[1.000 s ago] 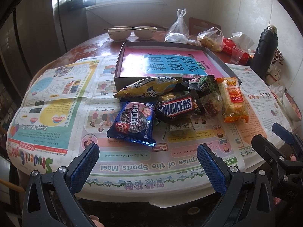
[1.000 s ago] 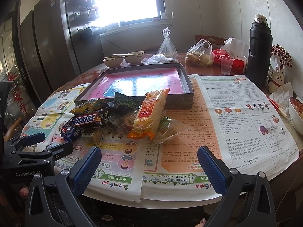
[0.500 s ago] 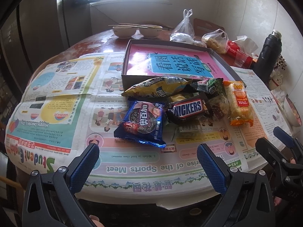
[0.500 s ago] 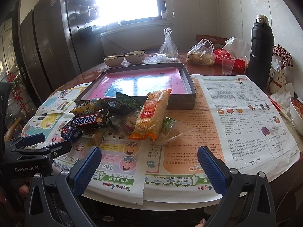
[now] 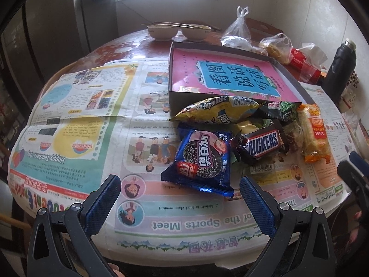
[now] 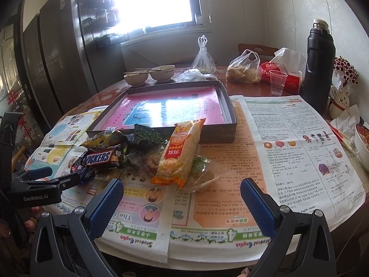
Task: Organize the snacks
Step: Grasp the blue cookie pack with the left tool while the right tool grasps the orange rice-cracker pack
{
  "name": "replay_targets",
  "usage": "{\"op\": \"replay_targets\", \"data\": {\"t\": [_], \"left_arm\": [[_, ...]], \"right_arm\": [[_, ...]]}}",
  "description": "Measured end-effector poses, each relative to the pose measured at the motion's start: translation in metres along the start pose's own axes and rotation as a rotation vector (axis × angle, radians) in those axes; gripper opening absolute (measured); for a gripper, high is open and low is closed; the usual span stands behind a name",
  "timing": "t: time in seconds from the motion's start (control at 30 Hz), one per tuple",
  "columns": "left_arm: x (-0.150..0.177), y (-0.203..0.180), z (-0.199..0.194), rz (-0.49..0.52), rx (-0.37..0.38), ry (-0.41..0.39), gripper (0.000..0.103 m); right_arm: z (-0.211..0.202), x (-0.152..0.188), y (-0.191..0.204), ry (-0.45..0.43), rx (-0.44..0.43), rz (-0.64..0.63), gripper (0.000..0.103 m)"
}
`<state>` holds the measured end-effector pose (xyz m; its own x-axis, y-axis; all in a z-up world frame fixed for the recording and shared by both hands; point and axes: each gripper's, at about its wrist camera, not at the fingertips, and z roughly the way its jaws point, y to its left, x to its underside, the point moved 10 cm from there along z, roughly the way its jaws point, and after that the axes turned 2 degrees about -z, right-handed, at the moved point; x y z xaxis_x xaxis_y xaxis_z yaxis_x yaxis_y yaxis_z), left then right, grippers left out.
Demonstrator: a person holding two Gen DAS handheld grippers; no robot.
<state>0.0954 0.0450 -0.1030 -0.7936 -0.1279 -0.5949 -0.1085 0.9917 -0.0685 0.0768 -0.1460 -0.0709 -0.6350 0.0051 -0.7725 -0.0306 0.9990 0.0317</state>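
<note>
A heap of snacks lies on newspaper before a shallow dark box (image 5: 171, 87) (image 6: 230, 113) lined with pink paper. In it are a blue cookie pack (image 5: 203, 161), a Snickers bar (image 5: 260, 145) (image 6: 99, 158), a yellow candy bag (image 5: 216, 110), a green-black packet (image 5: 282, 110) (image 6: 147, 133) and an orange-yellow pack (image 5: 314, 133) (image 6: 180, 157). My left gripper (image 5: 180, 200) is open and empty, just short of the cookie pack. My right gripper (image 6: 182, 203) is open and empty, just short of the orange-yellow pack.
Two bowls with chopsticks (image 6: 150, 75), plastic bags (image 6: 242, 69), a clear cup (image 6: 278, 82), a red tissue pack (image 6: 290, 79) and a black flask (image 6: 319, 62) stand at the back. A bowl (image 6: 361, 145) sits at the right edge. A fridge (image 6: 57, 57) stands left.
My left gripper has moved forward and left, so the snack heap sits closer and further right in its view. My right gripper has edged slightly forward. Both stay open.
</note>
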Motion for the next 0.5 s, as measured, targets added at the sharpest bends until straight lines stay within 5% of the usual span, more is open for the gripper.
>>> {"op": "replay_targets", "data": {"t": [0.4, 0.5], "left_arm": [[-0.011, -0.001, 0.015, 0.037, -0.015, 0.004, 0.102], [-0.011, -0.001, 0.019, 0.037, -0.012, 0.014, 0.102]], "right_arm": [[0.038, -0.026, -0.009, 0.053, -0.034, 0.017, 0.101], [0.05, -0.028, -0.008, 0.078, -0.034, 0.013, 0.093]]}}
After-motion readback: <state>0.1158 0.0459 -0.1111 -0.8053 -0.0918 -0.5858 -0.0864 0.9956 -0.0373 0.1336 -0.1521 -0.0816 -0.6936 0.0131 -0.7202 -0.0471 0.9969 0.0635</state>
